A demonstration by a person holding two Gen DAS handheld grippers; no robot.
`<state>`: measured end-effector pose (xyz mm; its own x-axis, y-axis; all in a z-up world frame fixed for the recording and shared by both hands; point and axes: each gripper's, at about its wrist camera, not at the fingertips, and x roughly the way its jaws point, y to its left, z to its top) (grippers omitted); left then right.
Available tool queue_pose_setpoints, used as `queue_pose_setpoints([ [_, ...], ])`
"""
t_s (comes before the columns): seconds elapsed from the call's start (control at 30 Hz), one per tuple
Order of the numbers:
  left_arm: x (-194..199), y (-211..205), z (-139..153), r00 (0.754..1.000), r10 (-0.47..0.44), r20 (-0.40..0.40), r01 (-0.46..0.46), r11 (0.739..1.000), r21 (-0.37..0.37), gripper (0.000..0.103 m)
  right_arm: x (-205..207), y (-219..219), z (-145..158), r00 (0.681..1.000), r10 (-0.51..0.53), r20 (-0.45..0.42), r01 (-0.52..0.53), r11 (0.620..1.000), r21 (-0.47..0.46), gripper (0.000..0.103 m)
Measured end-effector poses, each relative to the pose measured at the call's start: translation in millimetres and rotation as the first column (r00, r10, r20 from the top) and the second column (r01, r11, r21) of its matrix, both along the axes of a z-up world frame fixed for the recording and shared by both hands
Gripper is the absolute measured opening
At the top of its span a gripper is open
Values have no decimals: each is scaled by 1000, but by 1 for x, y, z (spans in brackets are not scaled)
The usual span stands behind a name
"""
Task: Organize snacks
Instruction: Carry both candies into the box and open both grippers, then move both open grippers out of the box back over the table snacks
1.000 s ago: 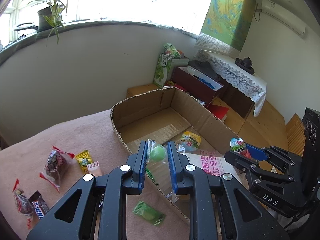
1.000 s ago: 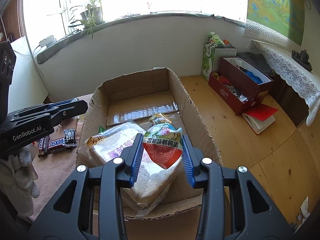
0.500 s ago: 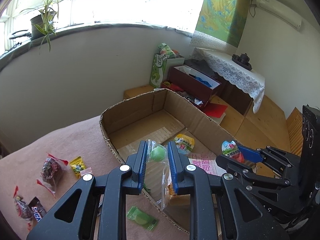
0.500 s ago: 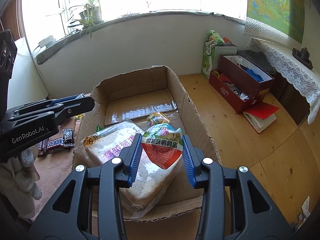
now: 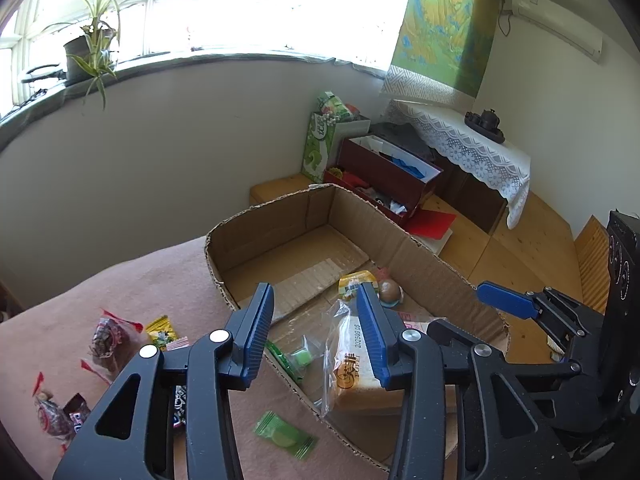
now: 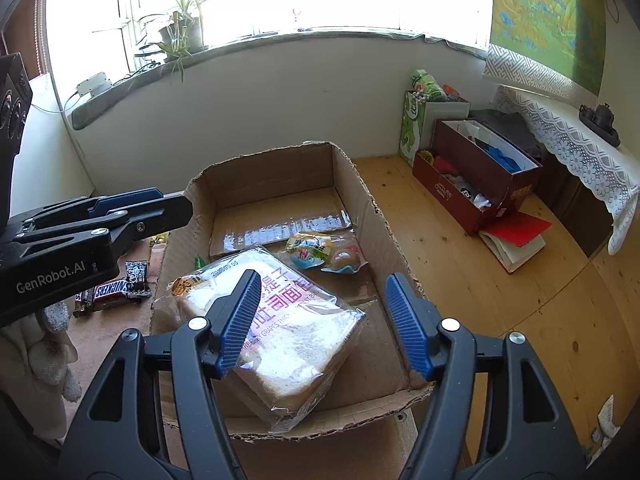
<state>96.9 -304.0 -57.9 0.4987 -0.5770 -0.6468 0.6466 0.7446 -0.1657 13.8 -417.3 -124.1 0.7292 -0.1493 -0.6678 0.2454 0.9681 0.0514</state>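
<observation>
An open cardboard box [image 5: 434, 274] [image 6: 272, 180] sits on a pink cloth [image 5: 132, 280]. My left gripper [image 5: 316, 332] hangs over its near-left rim; its jaws are opening with nothing between them. Below them, inside the box, lies a clear packet with a green jelly [image 5: 300, 358], next to a bagged loaf of bread [image 5: 352, 372] [image 6: 288, 320]. My right gripper [image 6: 322, 320] is above the loaf, its jaws also opening and empty. An egg snack packet [image 6: 344, 258] [image 5: 390, 292] rests on the box floor beside a yellow packet [image 6: 308, 248].
Loose snacks lie on the cloth left of the box: a green packet [image 5: 286, 434], a red-wrapped snack [image 5: 108, 340], a yellow candy [image 5: 162, 332] and a Snickers bar [image 6: 112, 290]. To the right of the box are a wooden floor [image 6: 460, 280], a red box [image 6: 472, 176] and a lace-covered table [image 6: 576, 148].
Both grippers have opened. The green jelly packet dropped from the left gripper into the box. The egg packet left the right gripper and now lies beside the yellow packet.
</observation>
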Motion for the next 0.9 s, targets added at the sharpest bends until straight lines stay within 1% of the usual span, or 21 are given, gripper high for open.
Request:
queue_pose_setpoints([
  [0.03, 0, 2, 0, 1000, 0, 3, 0, 1000, 0, 45, 0, 1, 0, 1000, 1, 1, -1, 1000, 0, 77],
  [0.1, -1, 3, 2, 1000, 3, 4, -3, 1000, -2, 46, -1, 2, 0, 1000, 5, 1, -5, 1000, -4, 78],
  [0.17, -1, 5, 3, 1000, 5, 5, -5, 1000, -5, 51, -1, 4, 1, 1000, 6, -3, -6, 1000, -10, 79],
  [0.23, -2, 7, 5, 1000, 7, 8, -7, 1000, -9, 55, -2, 7, 2, 1000, 8, -4, -8, 1000, -13, 83],
  [0.33, -4, 14, 7, 1000, 13, 5, -13, 1000, -18, 62, -3, 11, 4, 1000, 12, -1, -12, 1000, -16, 84],
  [0.63, -10, 50, 15, 998, 60, 4, -60, 997, -44, 63, -8, 35, 12, 999, 53, 11, -53, 998, -19, 84],
  [0.9, -10, 105, 17, 988, 157, 6, -157, 986, -53, 63, -10, 66, 21, 993, 115, 30, -115, 993, -14, 84],
])
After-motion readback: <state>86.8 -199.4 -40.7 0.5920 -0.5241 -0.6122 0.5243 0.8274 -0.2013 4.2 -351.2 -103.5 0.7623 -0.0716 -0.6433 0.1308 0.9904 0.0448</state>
